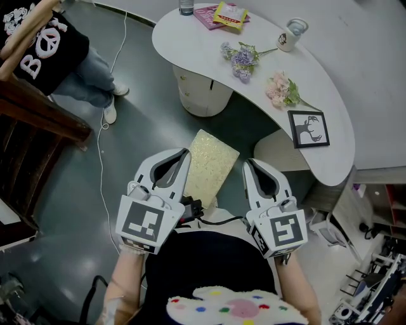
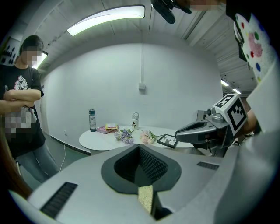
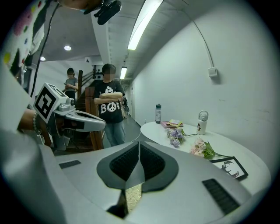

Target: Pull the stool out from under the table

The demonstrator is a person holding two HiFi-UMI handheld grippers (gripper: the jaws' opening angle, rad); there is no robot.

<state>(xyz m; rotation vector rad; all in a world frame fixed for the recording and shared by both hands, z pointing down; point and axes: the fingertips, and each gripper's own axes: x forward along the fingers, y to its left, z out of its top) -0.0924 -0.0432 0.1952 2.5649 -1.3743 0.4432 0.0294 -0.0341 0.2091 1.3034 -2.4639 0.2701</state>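
The stool (image 1: 206, 166), with a pale yellow textured seat, stands on the dark floor in front of the white curved table (image 1: 190, 38), its far end near the table's edge. In the head view my left gripper (image 1: 184, 153) hovers over the seat's left edge and my right gripper (image 1: 248, 164) just right of it, both shut and empty. In the left gripper view the jaws (image 2: 139, 147) meet, with a strip of the seat (image 2: 145, 197) below. The right gripper view shows closed jaws (image 3: 139, 144) over the seat (image 3: 133, 192).
On the table are a bottle (image 1: 185, 6), books (image 1: 222, 16), a cup (image 1: 290, 35), two flower bunches (image 1: 241, 58) and a framed picture (image 1: 309, 129). A round pedestal (image 1: 202, 92) stands under it. A person (image 1: 57, 57), dark wooden furniture (image 1: 32, 127) and a floor cable (image 1: 101, 146) are at left.
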